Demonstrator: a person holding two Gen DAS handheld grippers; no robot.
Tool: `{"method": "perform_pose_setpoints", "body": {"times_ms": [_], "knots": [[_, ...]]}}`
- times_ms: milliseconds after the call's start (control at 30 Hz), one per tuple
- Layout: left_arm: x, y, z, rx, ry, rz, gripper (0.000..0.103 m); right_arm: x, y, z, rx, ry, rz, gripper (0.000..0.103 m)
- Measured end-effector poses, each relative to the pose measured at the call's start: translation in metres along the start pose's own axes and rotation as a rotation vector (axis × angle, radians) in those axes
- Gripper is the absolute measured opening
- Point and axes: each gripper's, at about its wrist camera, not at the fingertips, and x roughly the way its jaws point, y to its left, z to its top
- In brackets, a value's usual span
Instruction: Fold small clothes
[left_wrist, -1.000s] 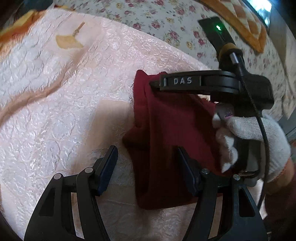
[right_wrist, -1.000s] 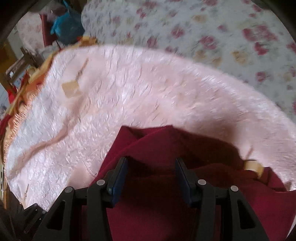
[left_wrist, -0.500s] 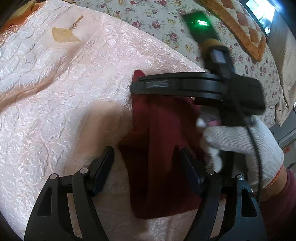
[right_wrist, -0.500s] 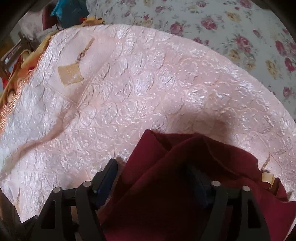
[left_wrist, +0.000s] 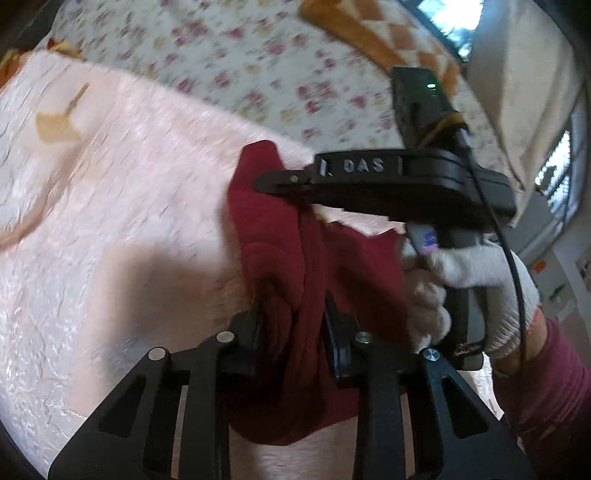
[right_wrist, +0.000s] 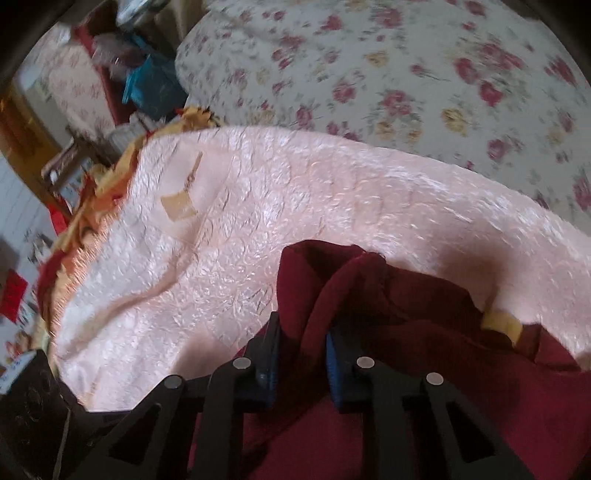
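A dark red garment (left_wrist: 280, 236) lies bunched on a pink textured bedspread (left_wrist: 110, 184). My left gripper (left_wrist: 293, 332) is shut on a fold of its near edge. In the left wrist view the right gripper's body (left_wrist: 369, 181), held by a white-gloved hand (left_wrist: 469, 280), reaches over the cloth's far edge; its fingertips are hidden there. In the right wrist view my right gripper (right_wrist: 301, 354) is shut on a raised ridge of the red garment (right_wrist: 406, 332), which spreads to the right over the pink bedspread (right_wrist: 258, 221).
A floral quilt (left_wrist: 240, 55) covers the bed beyond the pink spread and shows in the right wrist view (right_wrist: 406, 74). An orange patterned blanket (left_wrist: 388, 40) lies at the far right. Clutter with a blue bag (right_wrist: 151, 85) stands off the bed's far left.
Both grippers have closed from open onto folds of the red garment. The cloth is now bunched and lifted between them, and both views have shifted.
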Motion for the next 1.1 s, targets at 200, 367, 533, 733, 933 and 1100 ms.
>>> {"method": "perform_pose_setpoints", "body": {"times_ms": [200,367,533,733,933,1100], "knots": [[0.0,-0.009,0.0,0.046,0.007,0.009,0.026,-0.008,0.016,0.009,-0.014,0.02,0.024,0.077],[0.002,-0.008,-0.002,0.051,0.026,0.057,0.026,0.024,0.034,0.003,-0.091,0.125,-0.113,0.056],[0.006,-0.009,-0.01,0.043,0.049,0.104,0.056,0.016,0.024,-0.011,-0.072,0.071,-0.073,0.03],[0.007,-0.034,-0.01,0.057,0.045,0.077,0.041,-0.016,0.019,-0.018,-0.082,0.016,-0.038,0.026],[0.004,-0.078,0.003,0.061,0.05,0.009,0.028,-0.074,-0.005,-0.022,-0.063,-0.051,-0.024,0.025],[0.025,-0.136,0.01,0.145,0.082,-0.023,0.025,-0.13,-0.043,-0.034,-0.031,-0.109,-0.061,0.024]]}}
